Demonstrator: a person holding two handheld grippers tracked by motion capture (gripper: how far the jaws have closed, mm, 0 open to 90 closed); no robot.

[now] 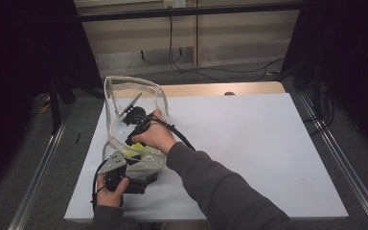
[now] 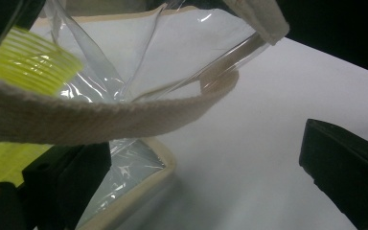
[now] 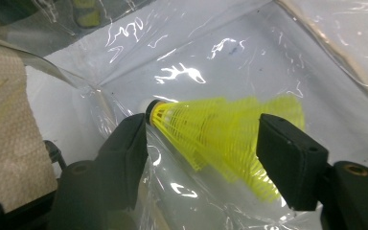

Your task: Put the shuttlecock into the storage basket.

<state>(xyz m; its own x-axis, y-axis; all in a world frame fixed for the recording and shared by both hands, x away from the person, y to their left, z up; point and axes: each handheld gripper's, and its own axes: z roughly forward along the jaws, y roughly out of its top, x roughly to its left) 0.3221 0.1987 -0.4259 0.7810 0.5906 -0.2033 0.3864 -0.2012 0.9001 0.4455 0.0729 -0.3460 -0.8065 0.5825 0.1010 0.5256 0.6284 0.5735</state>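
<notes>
A clear plastic bag [image 1: 159, 96] with cream fabric edging lies open on the white table [image 1: 249, 143]. My right gripper [image 1: 130, 136] reaches inside it, held by a hand in a grey sleeve. In the right gripper view its jaws [image 3: 203, 143] stand apart, open, with a blurred yellow shuttlecock [image 3: 215, 134] between them, its white cork towards the left jaw. My left gripper [image 1: 146, 177] sits at the bag's near end. Its jaws [image 2: 206, 177] are wide open, with the bag's corner and a cream strap [image 2: 124, 117] by the left jaw. Another yellow shuttlecock [image 2: 28, 64] shows through the plastic.
Bare white table surface [image 1: 268, 158] spreads to the right of the bag. A strip of wooden tabletop [image 1: 220, 89] runs along the far edge. Dark curtains hang on both sides, and cables lie on the floor beyond.
</notes>
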